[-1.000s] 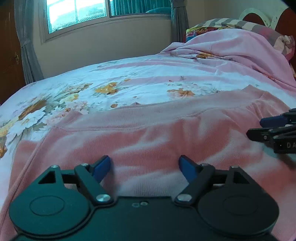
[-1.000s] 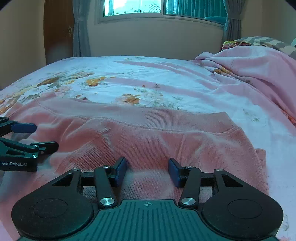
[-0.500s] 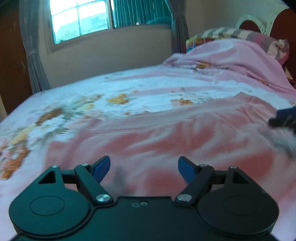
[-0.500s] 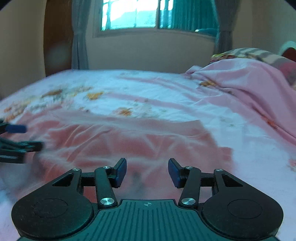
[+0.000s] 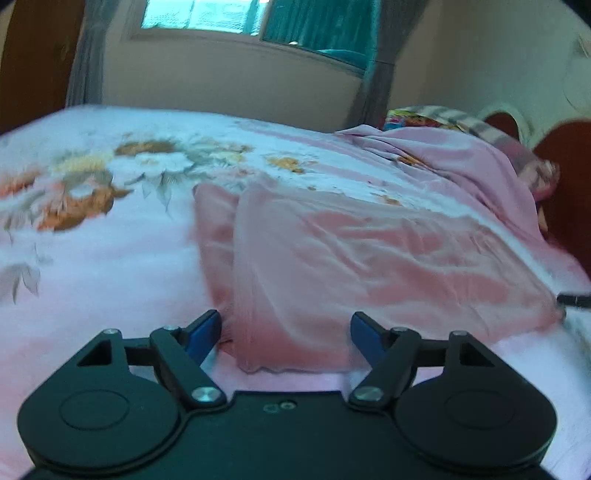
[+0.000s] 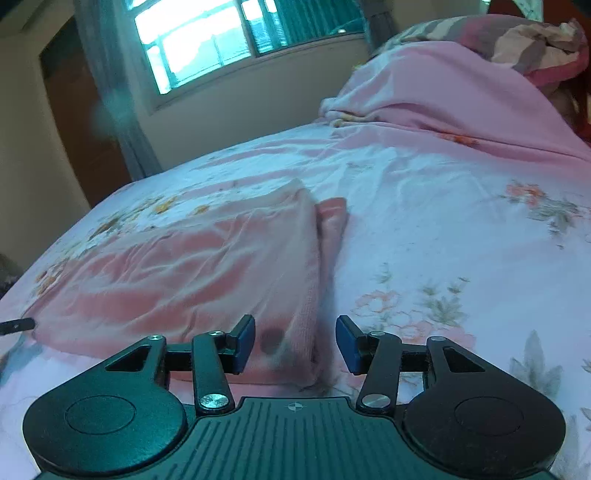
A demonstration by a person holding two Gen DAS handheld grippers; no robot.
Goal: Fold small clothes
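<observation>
A pink knit garment (image 5: pixel 369 266) lies flat on the floral bedsheet (image 5: pixel 92 258); it also shows in the right wrist view (image 6: pixel 184 273). My left gripper (image 5: pixel 286 332) is open, its jaws straddling the garment's near left corner just above the cloth. My right gripper (image 6: pixel 295 339) is open, its jaws straddling the garment's near right corner. A narrow pink strip (image 6: pixel 332 218) sticks out along the right side. The right gripper's tip (image 5: pixel 574 300) peeks in at the left view's right edge.
A crumpled pink blanket (image 6: pixel 443 103) and striped pillow (image 6: pixel 517 33) lie at the head of the bed, with a wooden headboard (image 5: pixel 569 177) behind. A window (image 6: pixel 207 40) with curtains is on the far wall.
Both grippers have pulled back and apart, from over the middle of the garment to its near corners, left one to the left, right one to the right. Both stay open.
</observation>
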